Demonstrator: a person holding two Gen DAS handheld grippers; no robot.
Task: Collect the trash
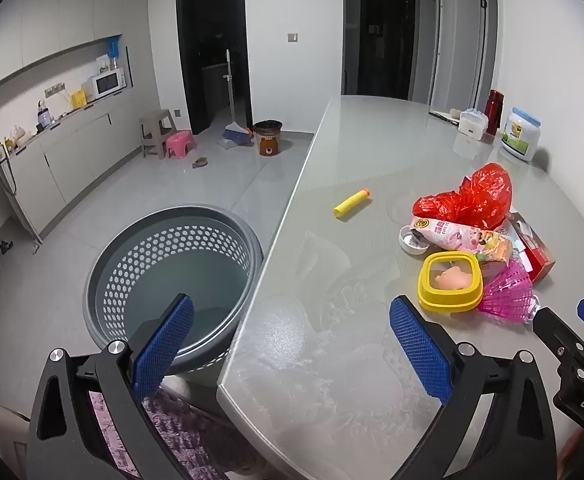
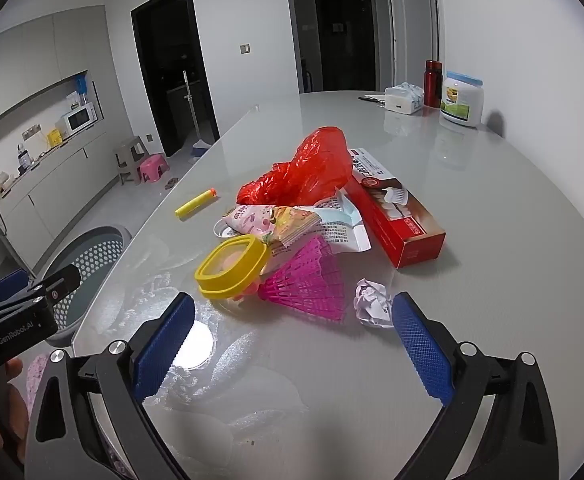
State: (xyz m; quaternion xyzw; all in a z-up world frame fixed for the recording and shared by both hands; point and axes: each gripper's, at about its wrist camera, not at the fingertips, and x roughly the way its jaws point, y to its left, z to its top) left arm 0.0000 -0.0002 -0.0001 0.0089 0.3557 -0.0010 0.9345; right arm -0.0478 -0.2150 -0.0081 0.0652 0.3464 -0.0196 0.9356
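Note:
A heap of trash lies on the grey table (image 2: pixel 492 208): a red plastic bag (image 2: pixel 308 168), a red carton (image 2: pixel 396 216), a pink snack wrapper (image 2: pixel 272 220), a yellow lid (image 2: pixel 232 266), a pink shuttlecock (image 2: pixel 312 280) and a crumpled paper ball (image 2: pixel 372 300). A yellow foam dart (image 1: pixel 351 202) lies apart to the left. The grey perforated basket (image 1: pixel 172 280) stands on the floor beside the table edge. My left gripper (image 1: pixel 288 344) is open, spanning the table edge and basket rim, with nothing between its fingers. My right gripper (image 2: pixel 292 344) is open just short of the heap.
At the table's far end stand a red flask (image 2: pixel 432 82), a white jar (image 2: pixel 462 98) and a tissue pack (image 2: pixel 404 96). On the floor are a brown bin (image 1: pixel 268 136), a broom (image 1: pixel 234 132), two stools (image 1: pixel 168 138) and a counter (image 1: pixel 52 148) along the left wall.

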